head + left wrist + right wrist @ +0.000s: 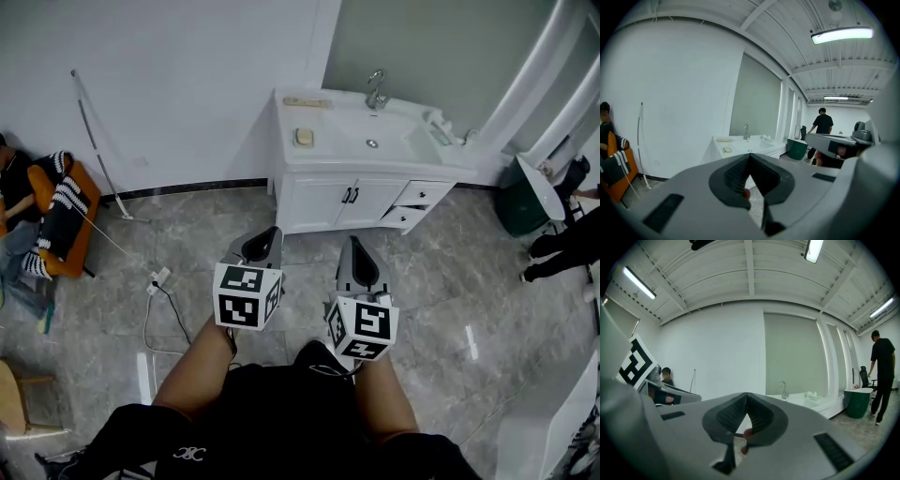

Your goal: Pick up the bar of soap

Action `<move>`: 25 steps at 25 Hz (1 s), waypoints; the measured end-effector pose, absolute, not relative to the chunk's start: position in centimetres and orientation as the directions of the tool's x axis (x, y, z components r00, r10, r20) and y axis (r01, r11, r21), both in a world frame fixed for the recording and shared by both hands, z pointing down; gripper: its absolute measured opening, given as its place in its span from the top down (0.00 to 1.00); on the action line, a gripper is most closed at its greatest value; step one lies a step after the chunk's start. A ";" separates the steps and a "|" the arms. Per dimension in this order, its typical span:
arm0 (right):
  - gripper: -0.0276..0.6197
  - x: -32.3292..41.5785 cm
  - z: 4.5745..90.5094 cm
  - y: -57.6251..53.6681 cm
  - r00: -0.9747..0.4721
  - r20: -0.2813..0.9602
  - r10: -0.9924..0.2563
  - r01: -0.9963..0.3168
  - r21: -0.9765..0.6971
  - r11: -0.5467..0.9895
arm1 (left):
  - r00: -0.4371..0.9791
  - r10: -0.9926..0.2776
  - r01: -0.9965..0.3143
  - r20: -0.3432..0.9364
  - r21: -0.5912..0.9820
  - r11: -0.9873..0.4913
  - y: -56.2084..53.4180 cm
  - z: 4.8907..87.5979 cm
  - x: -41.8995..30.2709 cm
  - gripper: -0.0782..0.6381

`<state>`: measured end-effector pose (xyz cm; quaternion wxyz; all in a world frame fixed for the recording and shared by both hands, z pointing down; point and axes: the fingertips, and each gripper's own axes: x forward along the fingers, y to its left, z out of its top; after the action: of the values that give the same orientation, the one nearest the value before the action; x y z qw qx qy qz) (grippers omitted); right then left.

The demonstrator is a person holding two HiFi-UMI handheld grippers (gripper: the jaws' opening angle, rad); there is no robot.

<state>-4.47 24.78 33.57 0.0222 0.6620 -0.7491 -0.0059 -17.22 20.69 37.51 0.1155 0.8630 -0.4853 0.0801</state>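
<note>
While both grippers hang low over the floor, the left gripper [262, 246] has its jaws pressed together on nothing, and the right gripper [354, 253] looks the same; the bar of soap [304, 137] lies well ahead on the white vanity top [323, 156], left of the basin [375, 131]; the step, I judge, is the approach; better to walk close first, open one gripper's jaws before reaching, then descend with one jaw on each long side of the bar.

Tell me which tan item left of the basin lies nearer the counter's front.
The squarish bar of soap; the longer, flatter item lies behind it by the wall.
</note>
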 end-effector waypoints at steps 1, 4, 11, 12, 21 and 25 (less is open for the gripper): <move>0.95 -4.4 33.6 24.7 -0.118 0.027 -0.993 -0.992 0.036 0.119 | 0.518 -0.817 -0.855 0.255 0.123 -0.504 20.6 37.7 -17.2 0.89; 0.95 -4.0 33.5 24.3 -0.105 0.023 -0.994 -0.994 0.029 0.105 | 0.523 -0.812 -0.852 0.260 0.121 -0.510 20.2 37.8 -17.2 0.89; 0.95 -3.6 33.5 22.9 -0.096 0.003 -0.995 -0.995 0.033 0.096 | 0.521 -0.818 -0.852 0.245 0.094 -0.515 18.5 37.3 -16.8 0.89; 0.95 -3.4 33.5 22.6 -0.094 -0.001 -0.996 -0.995 0.033 0.094 | 0.521 -0.817 -0.852 0.247 0.090 -0.516 18.3 37.4 -16.6 0.89; 0.95 -0.1 33.9 17.2 -0.089 -0.019 -0.996 -0.996 -0.006 0.089 | 0.510 -0.830 -0.857 0.224 0.053 -0.513 13.6 36.9 -14.4 0.89; 0.95 1.4 34.1 12.7 -0.095 -0.023 -0.995 -0.995 -0.020 0.096 | 0.491 -0.842 -0.868 0.224 0.042 -0.495 9.6 36.9 -13.6 0.89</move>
<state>1.41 12.73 34.14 -0.0153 0.6724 -0.7401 -0.0004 -13.59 9.65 36.93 0.0747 0.8603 -0.4968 0.0870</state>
